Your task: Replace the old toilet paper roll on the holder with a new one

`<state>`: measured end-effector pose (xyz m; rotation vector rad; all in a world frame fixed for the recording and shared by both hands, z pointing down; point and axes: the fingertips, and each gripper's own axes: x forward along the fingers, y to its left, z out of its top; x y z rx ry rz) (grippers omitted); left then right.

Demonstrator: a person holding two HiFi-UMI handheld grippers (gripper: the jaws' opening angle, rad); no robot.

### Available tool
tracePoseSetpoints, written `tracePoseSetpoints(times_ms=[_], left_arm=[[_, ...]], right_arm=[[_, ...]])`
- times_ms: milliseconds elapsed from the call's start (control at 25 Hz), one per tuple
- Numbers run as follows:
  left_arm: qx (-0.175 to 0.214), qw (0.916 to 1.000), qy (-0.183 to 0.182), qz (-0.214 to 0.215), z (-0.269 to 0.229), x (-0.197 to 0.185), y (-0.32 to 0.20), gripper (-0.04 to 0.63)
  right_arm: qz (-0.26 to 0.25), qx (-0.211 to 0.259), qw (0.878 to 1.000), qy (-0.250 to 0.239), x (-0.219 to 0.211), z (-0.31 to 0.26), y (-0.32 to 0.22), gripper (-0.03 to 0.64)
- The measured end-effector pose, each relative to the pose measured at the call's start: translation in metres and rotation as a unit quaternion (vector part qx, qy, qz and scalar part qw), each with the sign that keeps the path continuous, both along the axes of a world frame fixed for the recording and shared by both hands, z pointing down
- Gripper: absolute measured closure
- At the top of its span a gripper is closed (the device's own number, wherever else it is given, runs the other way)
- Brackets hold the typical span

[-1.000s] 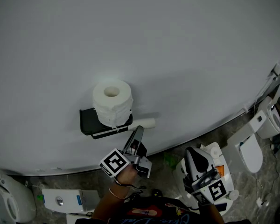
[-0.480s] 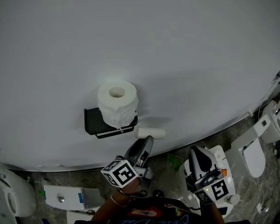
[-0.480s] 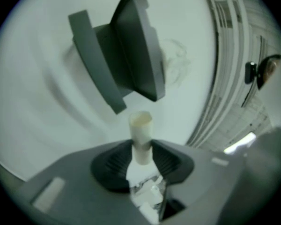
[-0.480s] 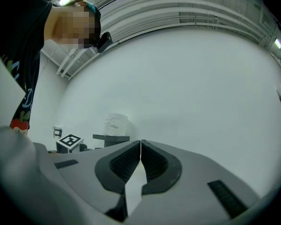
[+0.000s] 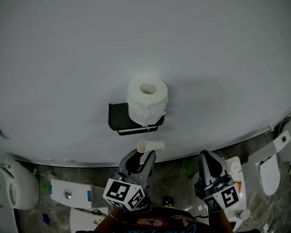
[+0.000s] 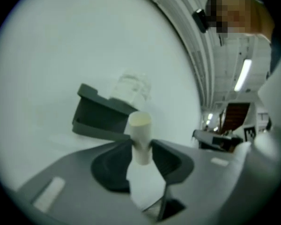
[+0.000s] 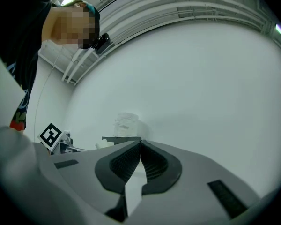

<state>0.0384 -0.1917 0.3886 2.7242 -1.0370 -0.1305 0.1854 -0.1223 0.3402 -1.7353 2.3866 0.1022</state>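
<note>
A black holder (image 5: 119,118) is fixed to the white wall, and a full white paper roll (image 5: 146,100) stands upright on top of it. My left gripper (image 5: 146,154) is just below the holder, shut on a bare cardboard tube (image 5: 151,145) that sticks out past its fingertips. In the left gripper view the tube (image 6: 139,136) stands between the jaws of the left gripper (image 6: 141,149), in front of the holder (image 6: 98,116) and the full roll (image 6: 130,87). My right gripper (image 5: 207,155) hangs to the right, shut and empty; in its own view the right gripper (image 7: 140,144) points at the holder (image 7: 122,138).
A white toilet (image 5: 269,166) stands at the lower right on the marbled floor. A white box-like unit (image 5: 70,195) and a rounded white fixture (image 5: 12,193) sit at the lower left. The wall fills most of the head view.
My left gripper has drawn the cardboard tube away from the holder's end, back from the wall, and rolled over. The right gripper shifted slightly. The head view has swung so the holder sits further right.
</note>
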Motion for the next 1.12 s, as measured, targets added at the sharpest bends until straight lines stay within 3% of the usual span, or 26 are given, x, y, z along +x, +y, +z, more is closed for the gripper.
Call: tracePoseSetpoints(times_ms=[120, 200, 400, 880, 1040, 1120], left_arm=[[0.050, 0.9965, -0.062, -0.028, -0.003, -0.013, 0.004, 0.460], [0.060, 0.9943, -0.080, -0.036, -0.003, -0.017, 0.008, 0.460], [0.050, 0.9951, -0.078, -0.035, 0.000, -0.021, 0.014, 0.460], [0.071, 0.9929, -0.086, -0.041, -0.006, -0.025, 0.021, 0.459], [0.066, 0.9940, -0.074, -0.046, -0.012, -0.028, 0.024, 0.459], [0.065, 0.9939, -0.073, -0.051, -0.013, -0.033, 0.023, 0.458]], right_arm=[[-0.003, -0.005, 1.000, -0.002, -0.005, 0.003, 0.003, 0.604], [-0.003, -0.003, 1.000, -0.001, -0.007, 0.003, 0.005, 0.604], [-0.009, -0.007, 1.000, 0.001, -0.011, 0.004, 0.009, 0.604], [-0.026, 0.010, 1.000, 0.005, -0.018, -0.006, 0.008, 0.604], [-0.071, 0.031, 0.997, 0.031, -0.027, -0.026, -0.002, 0.603], [-0.103, 0.054, 0.991, 0.072, -0.038, -0.051, -0.013, 0.603]])
